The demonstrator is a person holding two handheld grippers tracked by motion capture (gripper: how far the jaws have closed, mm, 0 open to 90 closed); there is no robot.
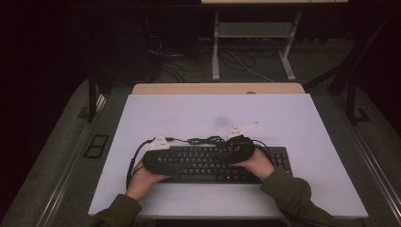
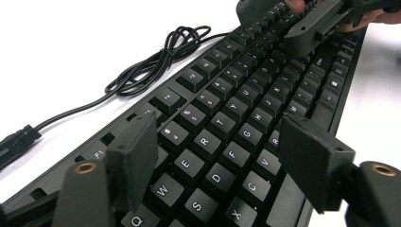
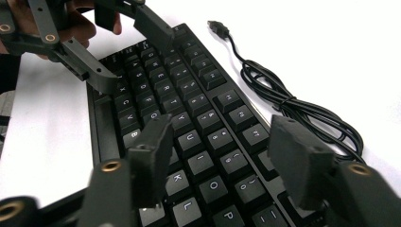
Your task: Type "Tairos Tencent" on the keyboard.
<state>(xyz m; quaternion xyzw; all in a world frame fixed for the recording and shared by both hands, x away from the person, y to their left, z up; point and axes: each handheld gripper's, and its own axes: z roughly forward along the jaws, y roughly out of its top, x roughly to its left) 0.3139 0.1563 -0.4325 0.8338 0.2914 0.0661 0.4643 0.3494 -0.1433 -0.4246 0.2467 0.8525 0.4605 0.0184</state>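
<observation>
A black keyboard lies across the near half of the white tabletop. Its black cable is bundled in a coil just behind it. My left gripper hovers over the keyboard's left end. In the left gripper view its jaws stand apart above the letter keys, with nothing pressed between them. My right gripper hovers over the middle-right keys. In the right gripper view its jaws are also apart above the keys. The two grippers face each other, and each appears in the other's view: left gripper, right gripper.
The coiled cable ends in a loose USB plug lying on the white surface. Bare tabletop stretches behind and beside the keyboard. Beyond its far edge are a wooden strip, a desk frame and floor cables.
</observation>
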